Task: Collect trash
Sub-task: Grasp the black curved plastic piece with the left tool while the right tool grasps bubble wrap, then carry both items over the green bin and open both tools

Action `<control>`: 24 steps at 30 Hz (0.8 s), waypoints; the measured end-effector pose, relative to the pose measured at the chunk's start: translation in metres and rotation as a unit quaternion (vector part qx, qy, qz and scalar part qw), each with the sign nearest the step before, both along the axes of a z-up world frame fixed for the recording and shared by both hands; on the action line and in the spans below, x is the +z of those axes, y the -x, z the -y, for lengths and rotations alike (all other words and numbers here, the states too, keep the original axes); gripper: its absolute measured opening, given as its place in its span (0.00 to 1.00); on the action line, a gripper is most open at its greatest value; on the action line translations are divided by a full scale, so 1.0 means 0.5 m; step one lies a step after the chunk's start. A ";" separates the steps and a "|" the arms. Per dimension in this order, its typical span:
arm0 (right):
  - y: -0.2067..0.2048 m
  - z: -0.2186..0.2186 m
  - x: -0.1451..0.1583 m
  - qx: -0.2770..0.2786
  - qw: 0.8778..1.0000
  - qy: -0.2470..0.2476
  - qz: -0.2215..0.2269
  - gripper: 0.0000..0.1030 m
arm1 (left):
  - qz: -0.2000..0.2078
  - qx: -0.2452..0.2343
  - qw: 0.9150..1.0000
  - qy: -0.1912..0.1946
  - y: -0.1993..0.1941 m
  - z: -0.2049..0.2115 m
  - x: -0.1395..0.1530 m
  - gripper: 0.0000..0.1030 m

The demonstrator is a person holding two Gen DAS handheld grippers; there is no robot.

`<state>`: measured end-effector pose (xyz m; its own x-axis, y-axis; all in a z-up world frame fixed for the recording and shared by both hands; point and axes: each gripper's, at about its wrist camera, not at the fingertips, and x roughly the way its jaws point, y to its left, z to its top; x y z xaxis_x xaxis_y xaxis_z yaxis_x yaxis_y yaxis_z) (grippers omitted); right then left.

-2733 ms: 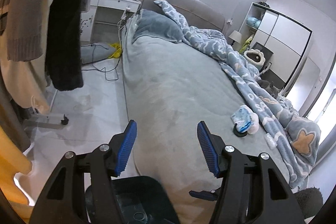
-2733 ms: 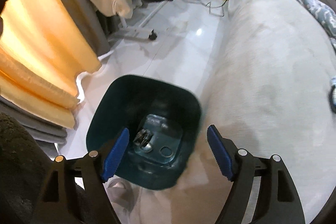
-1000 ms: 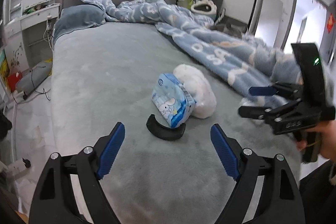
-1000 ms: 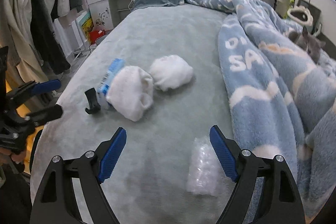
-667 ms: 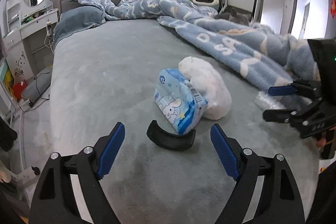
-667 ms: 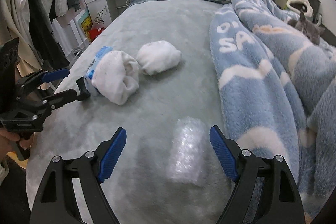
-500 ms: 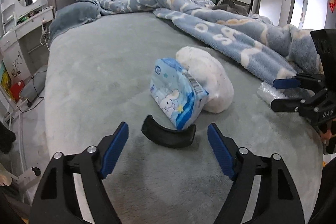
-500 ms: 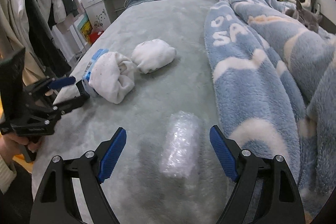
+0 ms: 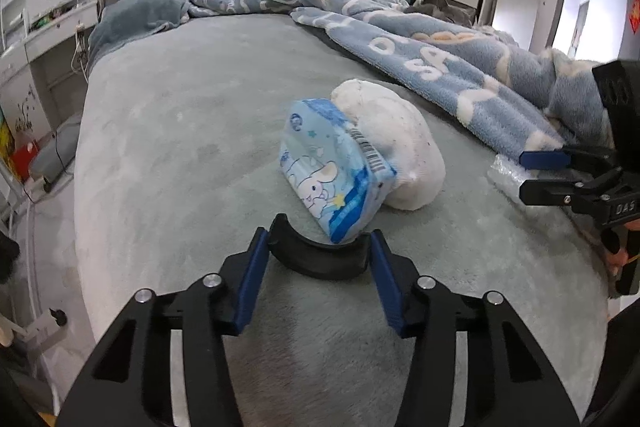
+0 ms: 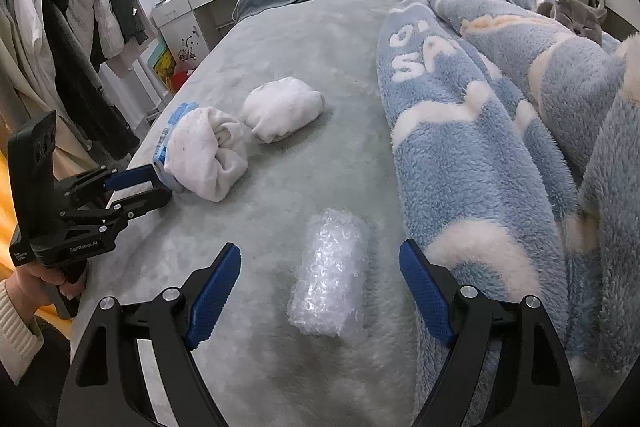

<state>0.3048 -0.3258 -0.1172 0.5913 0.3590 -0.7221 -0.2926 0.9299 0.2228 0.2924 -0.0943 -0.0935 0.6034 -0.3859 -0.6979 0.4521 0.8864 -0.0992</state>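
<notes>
Black plastic, a curved piece (image 9: 318,258), now sits between the blue pads of the left tongs (image 9: 317,277). Half a second ago the pads stood wide on both sides of it; they have just been closing, and now each pad reaches one end of the arc, so the left tongs look clamped on it. The piece lies on the grey bed (image 9: 180,115), and the far side of it touches the blue tissue pack (image 9: 334,173). A white rolled cloth (image 9: 394,153) leans on the right side of the pack, and in the right wrist view a second white bundle (image 10: 282,107) lies just beyond it.

The right tongs (image 10: 320,293) stand wide apart and hold nothing, at the same width as a second ago. The roll of bubble wrap (image 10: 330,277) lies on the bed between them, with a gap to each pad; compared with the earlier frame it is nearer to the camera. Just right of it the blue fleece blanket (image 10: 472,163) is heaped.

No bin or other container shows in either view now, though it did some seconds ago.
</notes>
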 end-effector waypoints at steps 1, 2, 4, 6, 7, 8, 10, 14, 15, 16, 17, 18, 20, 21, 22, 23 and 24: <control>-0.003 -0.001 0.000 0.000 1.000 -0.002 -0.001 0.80 | -0.001 0.002 1.000 0.004 0.001 -0.005 0.001 0.50; -0.004 -0.003 0.001 0.000 1.000 -0.004 -0.001 0.80 | -0.002 0.004 1.000 0.006 0.002 -0.008 0.002 0.49; -0.007 -0.010 0.002 0.000 1.000 -0.002 0.000 0.80 | -0.004 0.006 1.000 0.009 0.008 -0.015 0.005 0.48; -0.009 -0.020 0.000 0.002 1.000 0.013 -0.001 0.72 | -0.001 0.011 1.000 0.008 0.015 -0.020 0.011 0.47; -0.011 -0.023 -0.003 0.001 1.000 0.019 -0.004 0.70 | -0.002 0.014 1.000 0.011 0.018 -0.024 0.014 0.47; -0.013 -0.025 -0.008 -0.001 1.000 0.026 -0.010 0.68 | -0.001 0.016 1.000 0.014 0.023 -0.029 0.019 0.47; -0.016 -0.026 -0.013 -0.004 0.999 0.029 -0.017 0.63 | 0.000 0.024 1.000 0.011 0.029 -0.037 0.024 0.47; -0.017 -0.033 -0.013 -0.009 0.999 0.034 -0.020 0.52 | 0.001 0.036 0.999 -0.008 0.039 -0.056 0.026 0.47; -0.018 -0.034 -0.013 -0.011 0.999 0.036 -0.021 0.49 | 0.002 0.038 0.999 -0.009 0.042 -0.063 0.027 0.47; -0.018 -0.037 -0.014 -0.013 0.999 0.040 -0.023 0.47 | 0.002 0.041 0.999 -0.009 0.045 -0.069 0.030 0.47; -0.019 -0.040 -0.016 -0.016 0.999 0.045 -0.027 0.44 | 0.003 0.043 0.999 -0.008 0.047 -0.074 0.032 0.47; -0.020 -0.042 -0.016 -0.019 0.998 0.048 -0.028 0.40 | 0.005 0.047 0.999 -0.007 0.053 -0.084 0.037 0.47; -0.021 -0.048 -0.013 -0.027 0.998 0.055 -0.024 0.33 | 0.008 0.053 0.999 -0.008 0.060 -0.093 0.043 0.47; -0.020 -0.049 -0.011 -0.030 0.998 0.056 -0.021 0.33 | 0.011 0.057 0.998 -0.009 0.066 -0.099 0.046 0.47; -0.018 -0.052 -0.008 -0.034 0.998 0.056 -0.017 0.33 | 0.013 0.059 0.998 -0.010 0.074 -0.105 0.049 0.47; -0.016 -0.056 -0.005 -0.036 0.998 0.054 -0.015 0.33 | 0.014 0.060 0.998 -0.012 0.079 -0.108 0.051 0.47; -0.017 -0.058 -0.002 -0.037 0.998 0.053 -0.014 0.33 | 0.018 0.060 0.998 -0.016 0.087 -0.112 0.055 0.47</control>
